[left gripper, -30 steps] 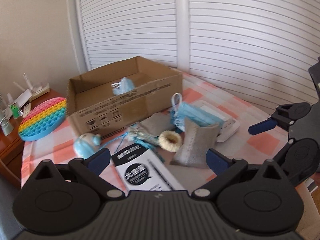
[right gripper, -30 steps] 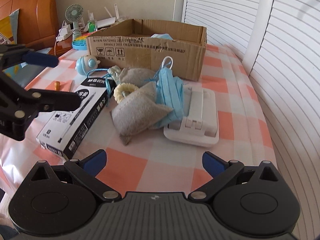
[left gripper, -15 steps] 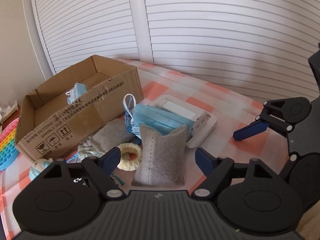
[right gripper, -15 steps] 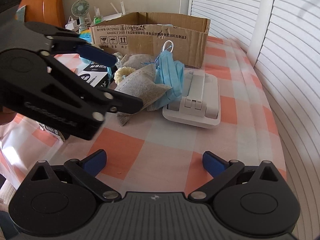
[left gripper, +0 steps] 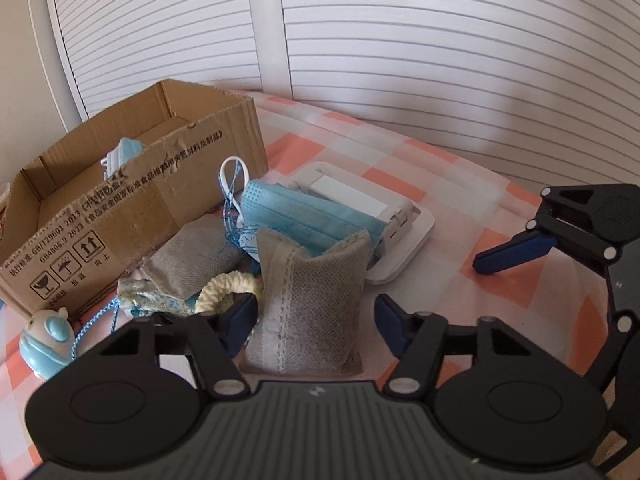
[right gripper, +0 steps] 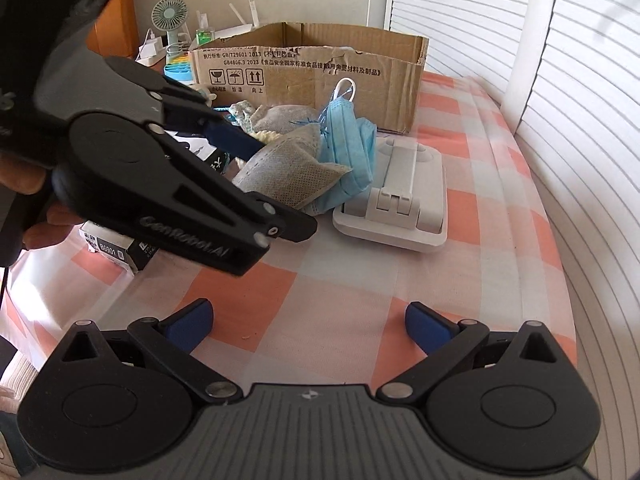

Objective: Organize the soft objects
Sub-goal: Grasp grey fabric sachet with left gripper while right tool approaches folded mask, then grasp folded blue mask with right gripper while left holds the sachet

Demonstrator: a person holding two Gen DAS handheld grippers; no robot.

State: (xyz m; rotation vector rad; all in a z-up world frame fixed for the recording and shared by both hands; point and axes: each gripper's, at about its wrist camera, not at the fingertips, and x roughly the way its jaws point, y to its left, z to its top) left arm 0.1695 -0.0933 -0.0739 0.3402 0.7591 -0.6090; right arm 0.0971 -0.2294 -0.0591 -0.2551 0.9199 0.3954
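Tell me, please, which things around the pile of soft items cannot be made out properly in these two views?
- Black-and-white box: right wrist view, mostly behind the left gripper; its print is unreadable.
- Cardboard box floor: left wrist view, near wall hides all but one blue mask.
- Grey pouch base: left wrist view, cut off by the gripper body.
- Shelf clutter beside the fan: too small.

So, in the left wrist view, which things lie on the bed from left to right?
Blue bird toy → cardboard box → grey pouch → white stand → right tool.
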